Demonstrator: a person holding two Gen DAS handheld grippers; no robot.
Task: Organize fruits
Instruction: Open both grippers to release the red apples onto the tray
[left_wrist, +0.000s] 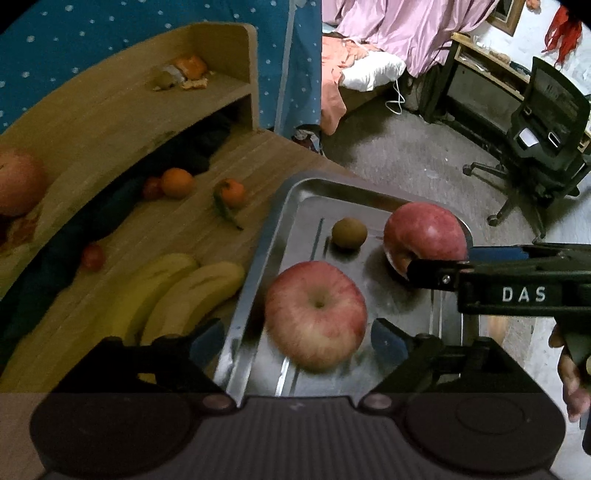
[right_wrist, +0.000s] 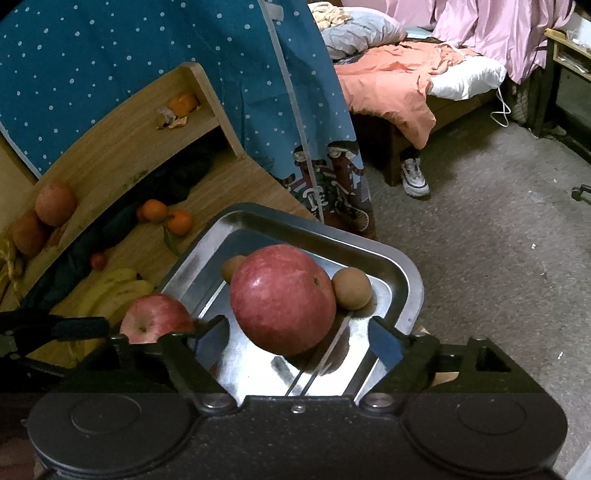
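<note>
In the left wrist view, at the middle, a steel tray (left_wrist: 258, 236) sits on a wooden desk (left_wrist: 184, 236), one corner past the desk's edge. A pale red apple (left_wrist: 316, 314) lies in the tray, between the spread fingers of the left gripper (left_wrist: 295, 334), which is wide apart and touches nothing. At 12 o'clock from that apple lies a small brown kiwi (left_wrist: 349, 233); at 2 o'clock sits a darker red apple (left_wrist: 424, 234), with the right gripper (left_wrist: 436, 275) coming in from 3 o'clock, its black finger reaching the fruit's near side. Whether it clamps the apple cannot be told here. At 9 o'clock from the tray lie bananas (left_wrist: 177, 291); beyond them, at 11 o'clock, two oranges (left_wrist: 177, 183) and a small red fruit (left_wrist: 92, 257). A shelf (left_wrist: 110, 107) above carries peel and another apple (left_wrist: 18, 181).

In the right wrist view, the dark red apple (right_wrist: 282, 299) fills the centre of the tray (right_wrist: 410, 288), between the right gripper's (right_wrist: 297, 338) parted fingers; neither blue pad (right_wrist: 386, 341) presses it. A kiwi (right_wrist: 351, 288) touches the apple at 3 o'clock, and a second one (right_wrist: 231, 267) peeks out at 10 o'clock. The paler apple (right_wrist: 155, 317) lies at 8 o'clock, the left gripper's finger (right_wrist: 55, 328) just beside it. Bananas (right_wrist: 114, 291) and oranges (right_wrist: 179, 221) lie on the desk (right_wrist: 236, 177) at 10 o'clock.
</note>
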